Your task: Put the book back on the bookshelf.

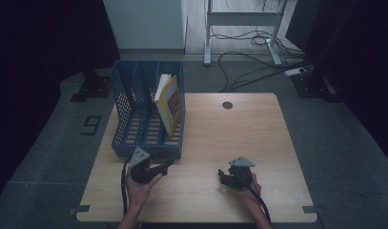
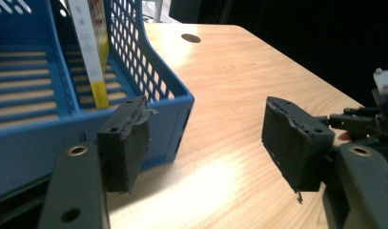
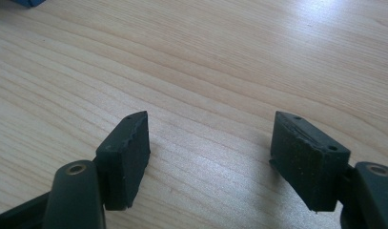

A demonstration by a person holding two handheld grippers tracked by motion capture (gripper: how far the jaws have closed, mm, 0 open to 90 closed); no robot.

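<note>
A blue file rack (image 1: 146,112) sits at the tabletop's (image 1: 239,133) left edge, holding a yellow book (image 1: 168,102) in its rightmost slot. The left gripper (image 1: 156,169), jaws apart, is just beside its front wall. The right gripper (image 1: 228,178), jaws apart, rests over bare wood.

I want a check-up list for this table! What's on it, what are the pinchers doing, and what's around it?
Surface: wooden table, hole near far edge.
Job's things: blue file rack at the left; yellow book leaning in its right compartment.
Clutter: nothing seen.
Grippers: left gripper open, empty, by the rack's front; right gripper open, empty, over bare wood.
Cables: one trails from each gripper; more on the floor.
Surroundings: grey floor, white frame legs, dark curtains.
</note>
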